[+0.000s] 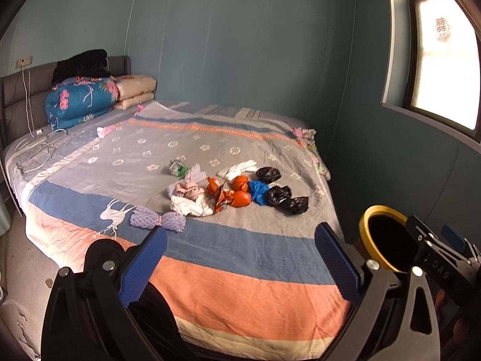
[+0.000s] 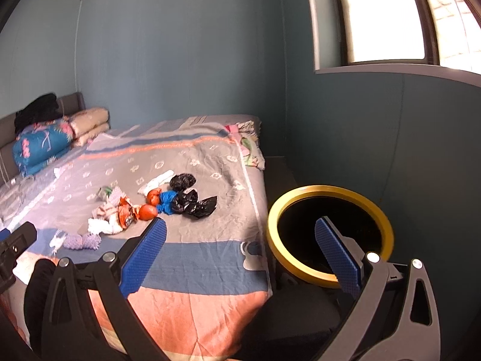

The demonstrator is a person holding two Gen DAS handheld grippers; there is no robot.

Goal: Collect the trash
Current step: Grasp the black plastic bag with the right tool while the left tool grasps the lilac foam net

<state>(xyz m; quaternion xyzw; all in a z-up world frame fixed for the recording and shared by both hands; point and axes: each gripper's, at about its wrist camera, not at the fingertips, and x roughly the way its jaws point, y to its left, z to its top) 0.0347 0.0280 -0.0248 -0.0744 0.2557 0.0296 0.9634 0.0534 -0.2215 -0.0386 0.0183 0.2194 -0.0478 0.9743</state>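
Note:
A pile of trash lies mid-bed: black bags [image 1: 279, 194] [image 2: 192, 200], a blue bag [image 1: 258, 191] [image 2: 166, 200], orange bags [image 1: 240, 197] [image 2: 147, 210], white tissue [image 1: 192, 206] [image 2: 102, 225], a purple foam net [image 1: 157, 221] [image 2: 82, 242] and a green wrapper [image 1: 178, 168]. A black bin with a yellow rim [image 1: 368, 219] [image 2: 329, 189] stands beside the bed's right edge. My left gripper [image 1: 240, 258] is open and empty over the bed's near end. My right gripper [image 2: 240, 254] is open and empty; its right finger overlaps the bin mouth.
The bed [image 1: 240, 270] [image 2: 195, 270] has a striped blanket. Folded quilts [image 1: 81, 99] [image 2: 42, 146] and dark clothing sit at the headboard. White cables [image 1: 39, 147] lie at the far left. A window [image 1: 445, 60] is in the right wall.

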